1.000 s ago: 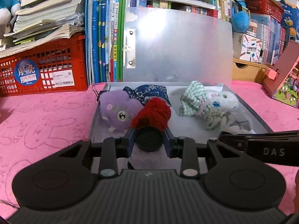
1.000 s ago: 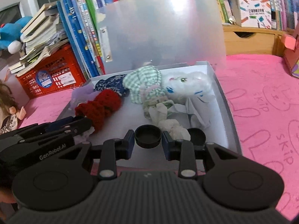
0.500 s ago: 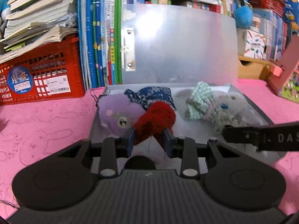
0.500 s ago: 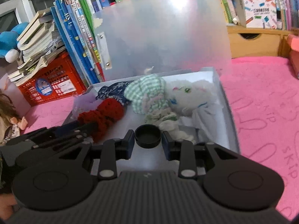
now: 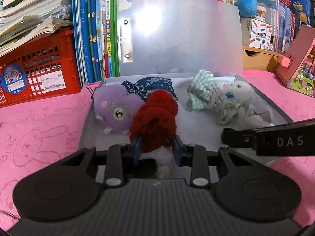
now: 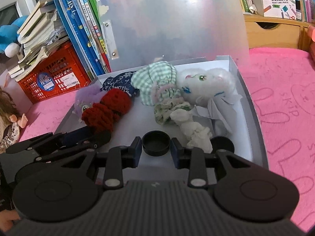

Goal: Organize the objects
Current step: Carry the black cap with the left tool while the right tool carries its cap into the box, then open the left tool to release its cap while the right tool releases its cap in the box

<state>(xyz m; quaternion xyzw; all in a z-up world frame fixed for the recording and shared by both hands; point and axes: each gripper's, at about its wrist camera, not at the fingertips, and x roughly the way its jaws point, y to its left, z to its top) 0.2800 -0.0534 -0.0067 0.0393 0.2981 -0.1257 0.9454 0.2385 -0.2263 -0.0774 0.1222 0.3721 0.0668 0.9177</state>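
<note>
1. The left gripper [image 5: 157, 148] is at the near edge of the box [image 5: 279, 112], its fingers [image 5: 136, 147] clenched on the near end of the red yarn piece [image 5: 157, 118]
2. Under those fingers a black cap [image 5: 146, 166] lies on the box floor, free of them
3. The yarn piece leans against the purple plush [image 5: 116, 110], which sits at the box's left wall; behind both lies the blue pouch [image 5: 155, 85]
4. The right gripper [image 6: 156, 149] is also at the near edge, its fingers [image 6: 137, 147] grasping a second black cap [image 6: 156, 142], a pad at each side of the rim
5. A third black cap [image 6: 223, 143] lies just right of that, on the box floor, beside a white rag [image 6: 195, 129]
6. In the right half of the box are the green checked cloth [image 6: 157, 78], the white plush [image 6: 206, 86] touching it, and crumpled paper [image 6: 218, 110] in front of the plush
7. The box lid [image 6: 177, 23] stands upright behind the box, against a row of books [image 5: 92, 31]
8. The box rests on a pink surface [image 6: 285, 90]; a red crate [image 5: 37, 68] piled with books stands at the left, and a doll [image 6: 11, 122] lies at the far left in the right wrist view
9. The right gripper's arm [image 5: 275, 141] reaches across the right side of the left wrist view, above the box's near right corner
</note>
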